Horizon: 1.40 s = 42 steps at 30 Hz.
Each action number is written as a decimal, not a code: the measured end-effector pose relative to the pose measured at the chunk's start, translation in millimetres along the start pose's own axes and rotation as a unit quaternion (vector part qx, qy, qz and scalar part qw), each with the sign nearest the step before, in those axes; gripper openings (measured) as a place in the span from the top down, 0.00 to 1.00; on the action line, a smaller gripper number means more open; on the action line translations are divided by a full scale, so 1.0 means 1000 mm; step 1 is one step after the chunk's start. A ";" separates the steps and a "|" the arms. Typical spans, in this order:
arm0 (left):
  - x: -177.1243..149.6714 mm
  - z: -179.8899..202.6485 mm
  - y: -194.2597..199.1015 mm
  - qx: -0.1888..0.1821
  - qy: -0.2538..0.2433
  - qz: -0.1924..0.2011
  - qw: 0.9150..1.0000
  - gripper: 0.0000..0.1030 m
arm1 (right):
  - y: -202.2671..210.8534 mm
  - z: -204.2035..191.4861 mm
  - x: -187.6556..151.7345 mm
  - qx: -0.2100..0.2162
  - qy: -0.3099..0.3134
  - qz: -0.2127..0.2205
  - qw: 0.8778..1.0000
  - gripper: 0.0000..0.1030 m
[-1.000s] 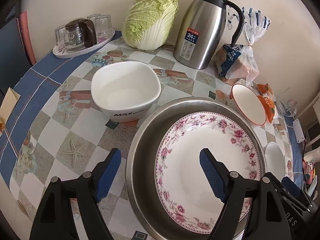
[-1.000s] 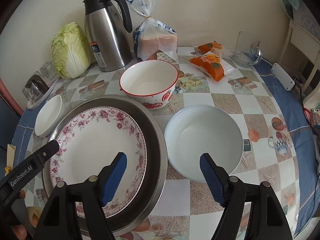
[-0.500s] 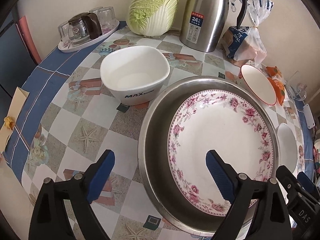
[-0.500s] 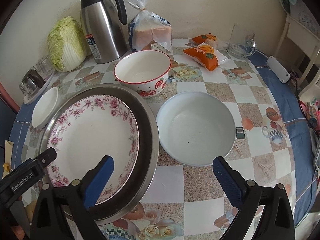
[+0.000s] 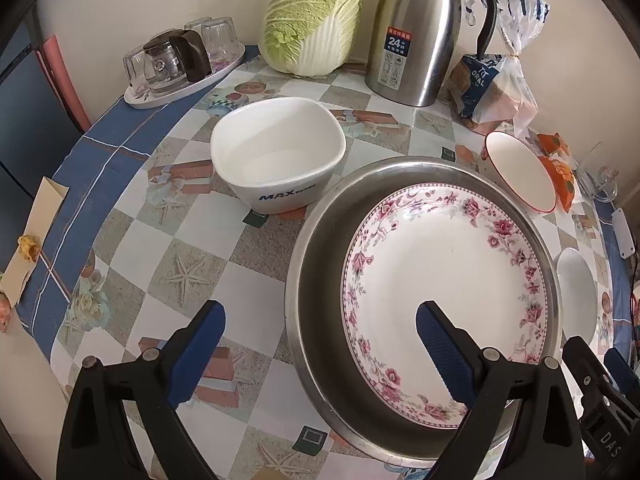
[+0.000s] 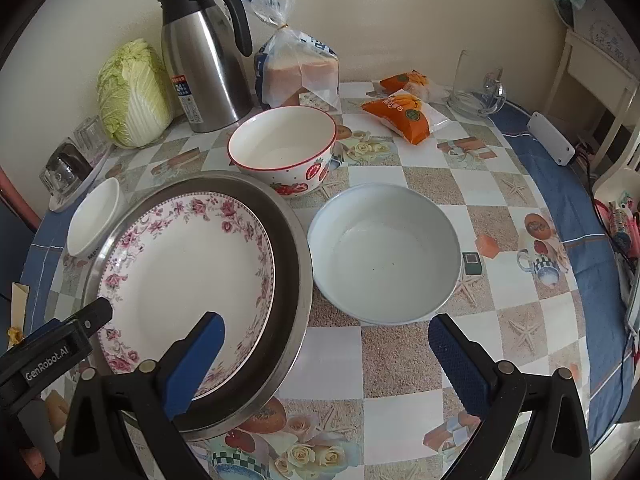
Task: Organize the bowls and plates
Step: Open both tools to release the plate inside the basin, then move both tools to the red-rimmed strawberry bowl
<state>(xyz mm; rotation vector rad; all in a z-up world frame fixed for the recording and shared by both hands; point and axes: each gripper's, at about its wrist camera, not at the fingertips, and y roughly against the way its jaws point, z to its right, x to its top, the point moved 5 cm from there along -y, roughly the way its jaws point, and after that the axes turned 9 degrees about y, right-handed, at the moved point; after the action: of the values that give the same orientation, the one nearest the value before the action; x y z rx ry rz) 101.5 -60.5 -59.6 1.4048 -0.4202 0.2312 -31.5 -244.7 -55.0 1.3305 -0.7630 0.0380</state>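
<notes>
Here, both grippers, left [image 5: 320,340] and right [image 6: 326,344], just spread wide (nothing gripped), astride the steel basin [image 6: 298,280] rim.

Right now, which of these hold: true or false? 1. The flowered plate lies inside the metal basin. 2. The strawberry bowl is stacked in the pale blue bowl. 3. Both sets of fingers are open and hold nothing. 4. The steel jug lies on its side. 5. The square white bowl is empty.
1. True: the flowered plate lies in the metal basin.
2. False: the strawberry bowl stands on the table, behind the pale blue bowl and apart from it.
3. True: the left gripper and right gripper have just been opening, with nothing gripped.
4. False: the steel jug stands upright.
5. True: the square white bowl is empty.
</notes>
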 end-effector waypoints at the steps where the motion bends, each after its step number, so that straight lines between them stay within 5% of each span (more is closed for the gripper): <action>1: 0.002 0.000 0.002 0.002 0.002 0.002 1.000 0.06 | 0.002 0.001 0.001 -0.003 -0.001 0.003 1.000 0.00; 6: 0.017 0.002 0.014 0.012 0.013 0.020 1.000 0.06 | 0.009 0.006 0.006 -0.008 -0.012 0.014 1.000 0.00; 18: 0.024 0.009 0.008 -0.002 0.060 -0.011 0.998 0.06 | 0.012 0.015 0.010 -0.014 -0.035 0.002 0.999 0.00; 23: 0.024 0.022 0.002 -0.003 0.043 -0.018 0.999 0.06 | 0.014 0.020 0.014 -0.015 -0.044 0.011 0.999 0.00; 42: 0.078 0.074 -0.002 -0.098 0.039 0.052 0.993 0.06 | 0.003 0.046 0.050 -0.018 -0.077 0.052 0.996 0.00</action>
<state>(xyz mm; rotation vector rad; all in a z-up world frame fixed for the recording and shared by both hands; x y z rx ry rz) 162.5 -140.3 -21.1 1.1788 -0.4396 0.3194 -16.3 -304.3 -25.0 1.2693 -0.9592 0.0040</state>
